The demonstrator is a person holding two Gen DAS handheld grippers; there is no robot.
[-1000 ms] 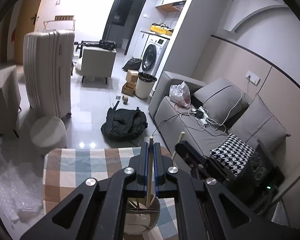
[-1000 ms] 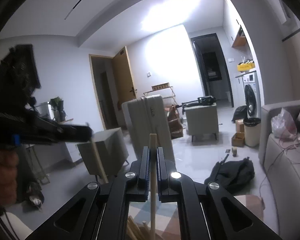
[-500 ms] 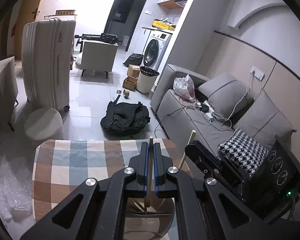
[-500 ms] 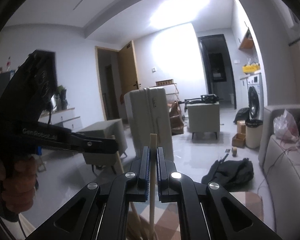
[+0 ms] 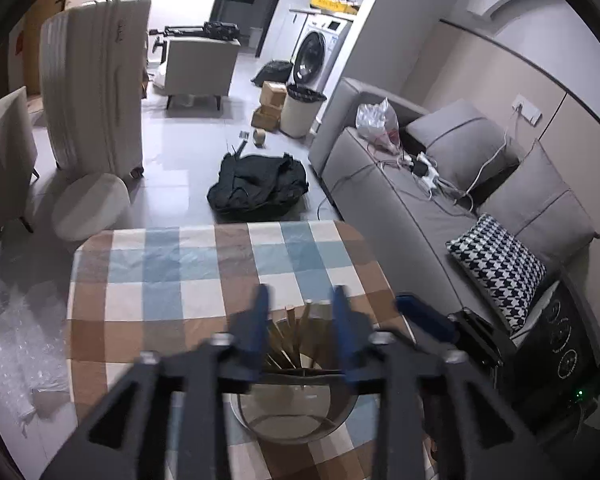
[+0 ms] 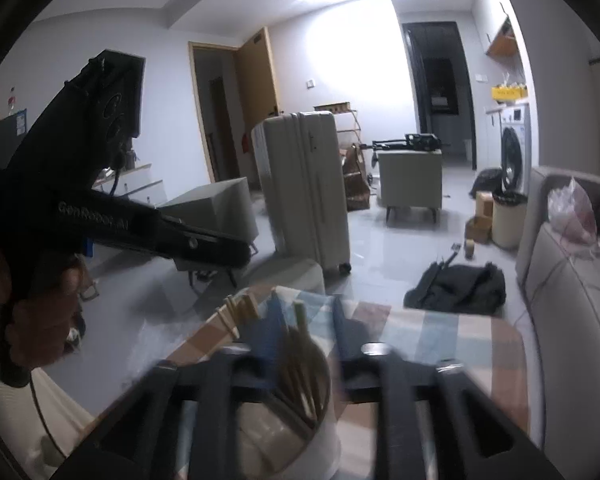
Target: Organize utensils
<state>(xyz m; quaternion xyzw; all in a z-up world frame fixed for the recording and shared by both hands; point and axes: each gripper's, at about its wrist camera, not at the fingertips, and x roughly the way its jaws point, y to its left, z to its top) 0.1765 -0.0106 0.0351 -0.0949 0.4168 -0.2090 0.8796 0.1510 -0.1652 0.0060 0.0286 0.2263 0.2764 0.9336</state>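
- Checked cloth in blue, tan and white covers the small table under both grippers; grey floor tiles lie beyond it.
- Left gripper: its blue-padded fingers stand apart and the jaws are opening. Nothing is pinched; the chopstick tops show in the gap between them.
- Chopsticks stand bundled in a glass cup directly below that gripper. Their long axes run near upright, tips leaning toward 12 o'clock in the left wrist view.
- Right gripper: blurred by motion, its jaws also opening, fingers apart. One pale stick rises between them, and no pad presses it.
- From the right wrist view the bundle fans slightly, a few sticks tilting toward 11 o'clock, the rest toward 12, lower ends down in the cup.
- At 9 o'clock in that view a hand grips the black handle of the left tool.
- At 3 o'clock in the left wrist view the right tool's blue finger comes in from the side, just beside the cup.
- Further out at 12 o'clock a black bag lies on the floor, and a pale suitcase stands upright at 10 o'clock.
- Along 2 o'clock runs a grey sofa with a houndstooth cushion.
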